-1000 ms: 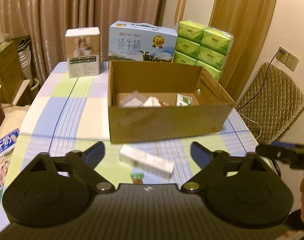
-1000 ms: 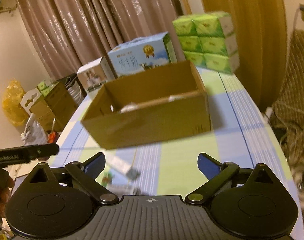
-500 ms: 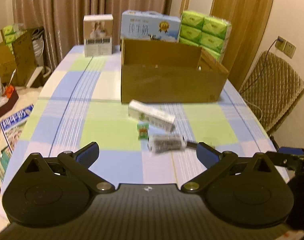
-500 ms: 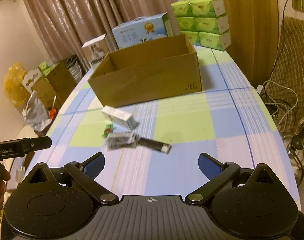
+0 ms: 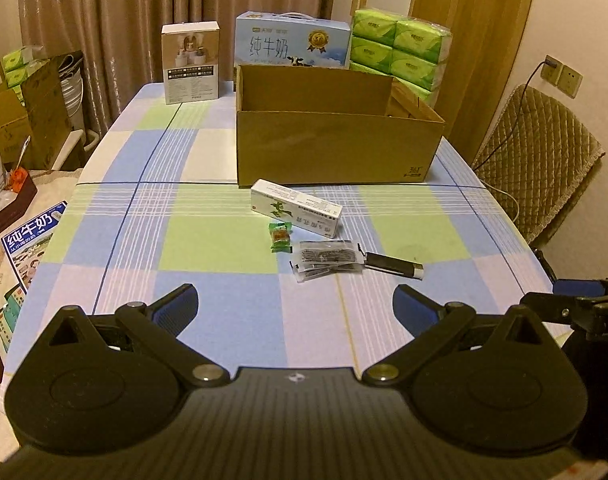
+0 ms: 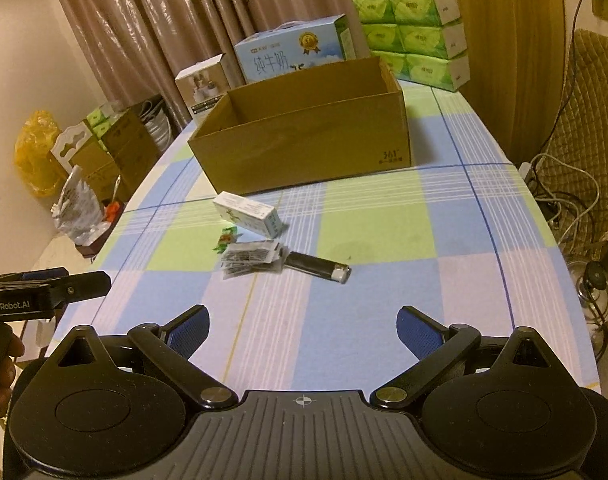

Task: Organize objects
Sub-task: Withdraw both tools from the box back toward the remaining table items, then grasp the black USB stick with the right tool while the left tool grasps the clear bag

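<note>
checkered cloth covers the table (image 5: pixel 224 332), and nearest the cameras the left gripper (image 5: pixel 294 310) and right gripper (image 6: pixel 302 330) hang above it with jaws spread wide, pinching nothing. beyond them lie a clear packet (image 5: pixel 328 259), black lighter (image 5: pixel 392 265), green candy (image 5: pixel 280 236) and white carton (image 5: pixel 296 208), just before the open cardboard box (image 5: pixel 336 148).

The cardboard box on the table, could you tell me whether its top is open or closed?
Open: the cardboard box has no lid or flaps across its top, and its inner walls show.
</note>
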Demonstrator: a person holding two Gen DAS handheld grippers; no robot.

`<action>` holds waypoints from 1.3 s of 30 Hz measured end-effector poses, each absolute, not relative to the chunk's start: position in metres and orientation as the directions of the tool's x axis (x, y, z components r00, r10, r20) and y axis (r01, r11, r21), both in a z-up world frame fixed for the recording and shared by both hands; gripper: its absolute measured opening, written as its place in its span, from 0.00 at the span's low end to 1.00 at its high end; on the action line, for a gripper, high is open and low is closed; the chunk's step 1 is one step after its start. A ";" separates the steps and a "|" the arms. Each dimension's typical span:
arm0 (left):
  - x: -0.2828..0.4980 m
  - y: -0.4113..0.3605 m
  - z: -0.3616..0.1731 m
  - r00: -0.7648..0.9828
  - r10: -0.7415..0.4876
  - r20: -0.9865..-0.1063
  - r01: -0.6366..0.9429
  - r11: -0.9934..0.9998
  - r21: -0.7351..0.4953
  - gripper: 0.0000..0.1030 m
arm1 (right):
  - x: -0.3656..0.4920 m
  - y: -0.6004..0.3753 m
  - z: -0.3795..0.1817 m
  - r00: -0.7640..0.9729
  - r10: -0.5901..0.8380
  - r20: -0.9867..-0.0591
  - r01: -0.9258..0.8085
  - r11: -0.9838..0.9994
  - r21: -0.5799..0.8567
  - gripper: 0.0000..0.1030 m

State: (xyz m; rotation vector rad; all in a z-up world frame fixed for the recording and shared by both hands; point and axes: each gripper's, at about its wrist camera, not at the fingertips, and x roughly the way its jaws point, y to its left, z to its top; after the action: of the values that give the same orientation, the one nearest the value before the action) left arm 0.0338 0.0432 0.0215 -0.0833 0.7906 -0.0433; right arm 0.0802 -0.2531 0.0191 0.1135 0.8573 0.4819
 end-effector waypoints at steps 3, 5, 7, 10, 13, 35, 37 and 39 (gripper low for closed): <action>0.034 0.042 0.022 0.702 -0.072 -0.709 0.014 0.996 -0.086 0.99 | 0.079 -0.253 0.019 0.552 0.451 -0.701 -0.366 0.887 0.283 0.95; 0.034 0.040 0.021 0.700 -0.069 -0.711 0.019 0.997 -0.078 0.99 | 0.079 -0.252 0.018 0.548 0.451 -0.705 -0.368 0.886 0.281 0.95; 0.034 0.039 0.020 0.695 -0.072 -0.715 0.026 0.997 -0.076 0.99 | 0.079 -0.252 0.016 0.542 0.449 -0.710 -0.371 0.886 0.277 0.95; 0.035 0.038 0.017 0.689 -0.078 -0.721 0.032 0.997 -0.077 0.99 | 0.080 -0.252 0.012 0.536 0.444 -0.717 -0.373 0.887 0.271 0.95; 0.037 0.037 0.015 0.683 -0.079 -0.726 0.040 0.997 -0.071 0.99 | 0.081 -0.252 0.009 0.536 0.439 -0.722 -0.376 0.889 0.261 0.95; 0.110 0.041 -0.040 0.588 -0.125 -0.799 0.181 0.983 -0.021 0.98 | 0.147 -0.209 -0.041 0.460 0.441 -0.771 -0.589 0.801 0.107 0.73; 0.119 0.040 -0.047 0.577 -0.128 -0.807 0.197 0.980 -0.014 0.97 | 0.157 -0.201 -0.049 0.448 0.439 -0.779 -0.618 0.782 0.086 0.70; 0.128 0.040 -0.053 0.570 -0.131 -0.811 0.213 0.977 -0.008 0.96 | 0.167 -0.195 -0.058 0.436 0.435 -0.788 -0.643 0.763 0.066 0.68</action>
State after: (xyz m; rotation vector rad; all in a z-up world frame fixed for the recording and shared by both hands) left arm 0.1282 0.0404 -0.0535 0.0935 0.9430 -0.2019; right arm 0.1667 -0.1946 -0.0576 -0.2598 0.8939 0.6796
